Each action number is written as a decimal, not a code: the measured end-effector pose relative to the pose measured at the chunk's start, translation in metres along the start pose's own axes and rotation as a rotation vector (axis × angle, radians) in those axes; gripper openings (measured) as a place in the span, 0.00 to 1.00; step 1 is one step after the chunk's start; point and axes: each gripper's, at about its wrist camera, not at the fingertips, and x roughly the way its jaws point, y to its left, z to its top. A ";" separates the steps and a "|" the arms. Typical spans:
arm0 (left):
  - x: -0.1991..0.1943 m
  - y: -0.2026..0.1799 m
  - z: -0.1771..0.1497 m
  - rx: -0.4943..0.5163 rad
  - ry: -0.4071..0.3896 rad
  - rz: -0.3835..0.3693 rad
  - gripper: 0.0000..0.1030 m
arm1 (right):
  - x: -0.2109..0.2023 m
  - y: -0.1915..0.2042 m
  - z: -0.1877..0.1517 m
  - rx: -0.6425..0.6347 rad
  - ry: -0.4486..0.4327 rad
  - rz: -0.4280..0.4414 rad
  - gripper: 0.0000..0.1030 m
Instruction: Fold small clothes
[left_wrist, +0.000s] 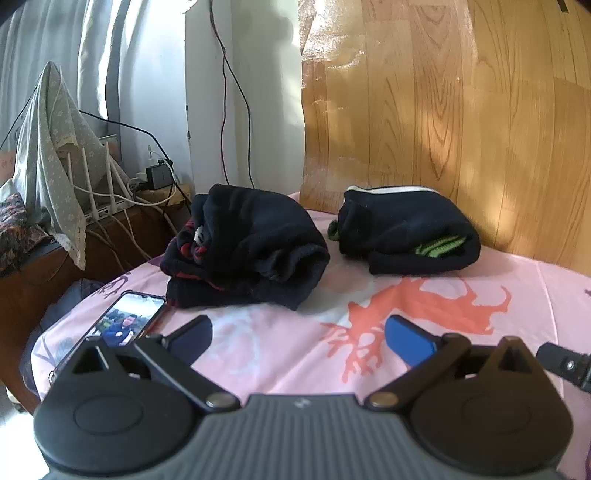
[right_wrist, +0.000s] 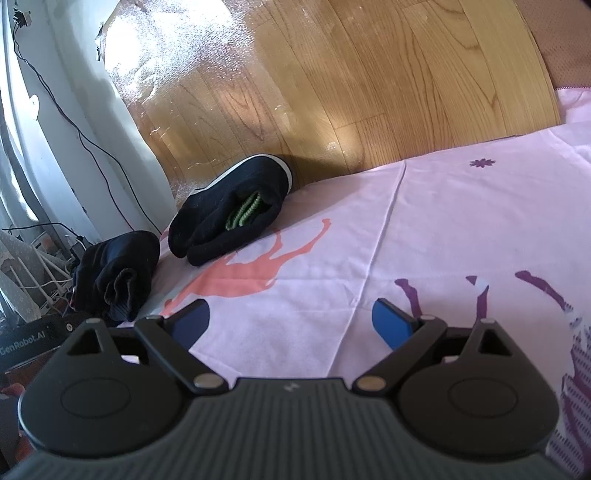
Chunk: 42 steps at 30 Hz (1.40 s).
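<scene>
Two folded dark garments lie on the pink sheet (left_wrist: 480, 295). The one with red trim (left_wrist: 251, 251) is at the left; it also shows in the right wrist view (right_wrist: 118, 269). The one with green stripes and a white edge (left_wrist: 406, 232) is to its right, against the wooden board, and shows in the right wrist view (right_wrist: 229, 218). My left gripper (left_wrist: 299, 336) is open and empty, just in front of the red-trim garment. My right gripper (right_wrist: 291, 321) is open and empty over bare sheet (right_wrist: 461, 221), well in front of both garments.
A phone (left_wrist: 125, 321) with a lit screen lies on the sheet at the left edge. A wooden board (left_wrist: 443, 110) stands behind the bed. Left of the bed a cabinet holds a router, cables and draped cloth (left_wrist: 55, 147). Part of the other gripper shows at right (left_wrist: 565, 365).
</scene>
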 end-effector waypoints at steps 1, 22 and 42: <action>0.001 0.000 -0.001 0.006 0.006 0.000 1.00 | 0.000 0.000 0.000 0.000 0.000 0.000 0.94; 0.014 -0.007 -0.009 0.047 0.099 -0.028 1.00 | 0.001 0.000 0.000 0.006 -0.001 -0.003 0.94; 0.020 0.000 -0.014 0.036 0.128 -0.006 1.00 | 0.001 0.001 -0.001 0.009 0.002 0.001 0.94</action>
